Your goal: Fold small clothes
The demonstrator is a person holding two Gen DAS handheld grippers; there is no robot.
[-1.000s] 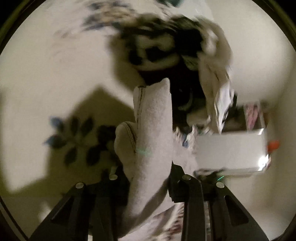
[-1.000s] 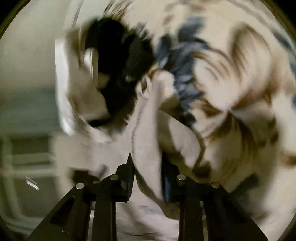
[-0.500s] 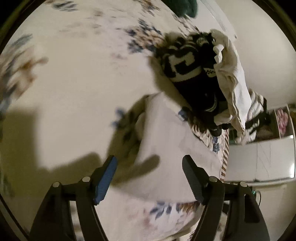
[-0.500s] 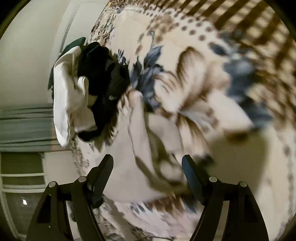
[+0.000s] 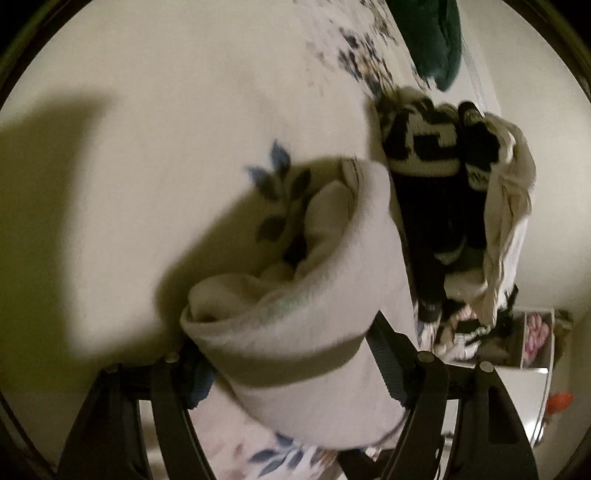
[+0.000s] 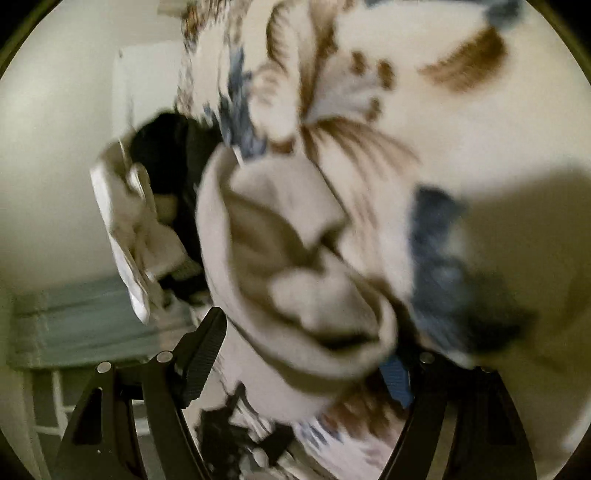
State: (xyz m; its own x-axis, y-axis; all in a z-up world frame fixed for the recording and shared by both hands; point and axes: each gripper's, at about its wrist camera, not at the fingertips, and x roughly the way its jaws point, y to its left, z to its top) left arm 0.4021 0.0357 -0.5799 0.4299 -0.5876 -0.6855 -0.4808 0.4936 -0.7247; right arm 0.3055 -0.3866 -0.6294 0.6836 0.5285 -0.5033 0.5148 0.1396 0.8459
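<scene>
A white sock (image 5: 325, 295) lies bunched and folded over on the flowered bed cover (image 5: 166, 129). It also shows in the right wrist view (image 6: 295, 266). My left gripper (image 5: 295, 362) has its jaws wide apart, and the sock's near end sits between them. My right gripper (image 6: 306, 354) is also spread wide around the sock's other end. Neither pair of jaws pinches the cloth.
A heap of clothes (image 5: 443, 177), black-and-white knit with white pieces, lies just beyond the sock, and also shows in the right wrist view (image 6: 147, 206). A dark green cushion (image 5: 432, 33) lies farther back. The bed edge and a white box (image 5: 517, 369) are at the right.
A second ago both grippers were shut on the sock and held it up. They opened and let it down onto the bed, and now both have closed in low around it.
</scene>
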